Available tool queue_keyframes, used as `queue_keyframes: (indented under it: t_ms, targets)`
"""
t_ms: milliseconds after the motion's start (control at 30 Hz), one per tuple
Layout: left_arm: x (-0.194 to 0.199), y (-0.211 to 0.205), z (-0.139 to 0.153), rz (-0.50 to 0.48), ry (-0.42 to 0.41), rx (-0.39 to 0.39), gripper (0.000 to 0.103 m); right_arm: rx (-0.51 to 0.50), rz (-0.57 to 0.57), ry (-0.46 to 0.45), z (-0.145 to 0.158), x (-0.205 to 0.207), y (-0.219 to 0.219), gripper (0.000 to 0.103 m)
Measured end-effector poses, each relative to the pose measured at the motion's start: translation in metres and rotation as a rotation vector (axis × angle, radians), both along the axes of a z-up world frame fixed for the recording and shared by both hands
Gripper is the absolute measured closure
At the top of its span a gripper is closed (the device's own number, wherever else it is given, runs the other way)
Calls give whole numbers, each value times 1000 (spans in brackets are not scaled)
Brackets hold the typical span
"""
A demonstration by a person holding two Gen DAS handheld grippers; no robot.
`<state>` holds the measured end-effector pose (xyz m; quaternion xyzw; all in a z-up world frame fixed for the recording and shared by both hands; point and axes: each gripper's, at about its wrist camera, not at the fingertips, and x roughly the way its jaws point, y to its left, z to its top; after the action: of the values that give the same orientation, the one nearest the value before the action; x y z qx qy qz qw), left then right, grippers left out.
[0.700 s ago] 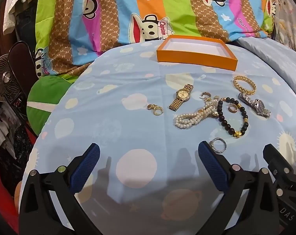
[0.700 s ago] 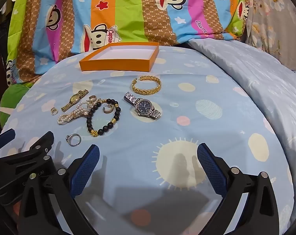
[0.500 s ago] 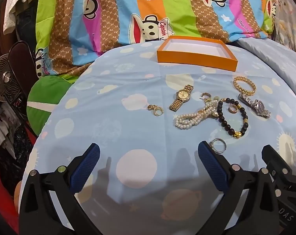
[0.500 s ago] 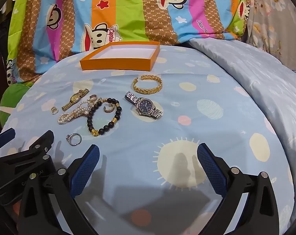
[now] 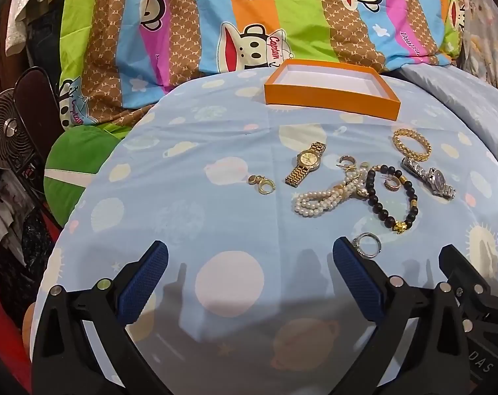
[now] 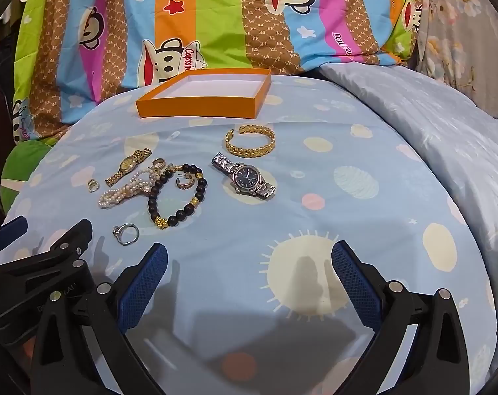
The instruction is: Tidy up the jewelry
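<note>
Two grippers, the left gripper (image 5: 249,270) and right gripper (image 6: 249,270), hover with jaws spread wide and nothing between them above a blue sheet (image 6: 331,171). Jewelry lies scattered ahead: gold watch (image 5: 305,163), pearl strand (image 5: 321,197), black bead bracelet (image 6: 176,194), silver watch (image 6: 245,176), gold bangle (image 6: 251,143) (all outside the orange tray (image 6: 196,107)).
</note>
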<state>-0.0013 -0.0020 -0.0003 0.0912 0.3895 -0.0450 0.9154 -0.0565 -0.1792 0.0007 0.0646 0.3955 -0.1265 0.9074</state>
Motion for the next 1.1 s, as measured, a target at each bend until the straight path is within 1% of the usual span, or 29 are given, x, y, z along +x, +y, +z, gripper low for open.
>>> queue_keyframes:
  t_ms: [1100]
  targets:
    - [3,3,-4,1,10,-8,5,-1,4,10,-4,2,4,5]
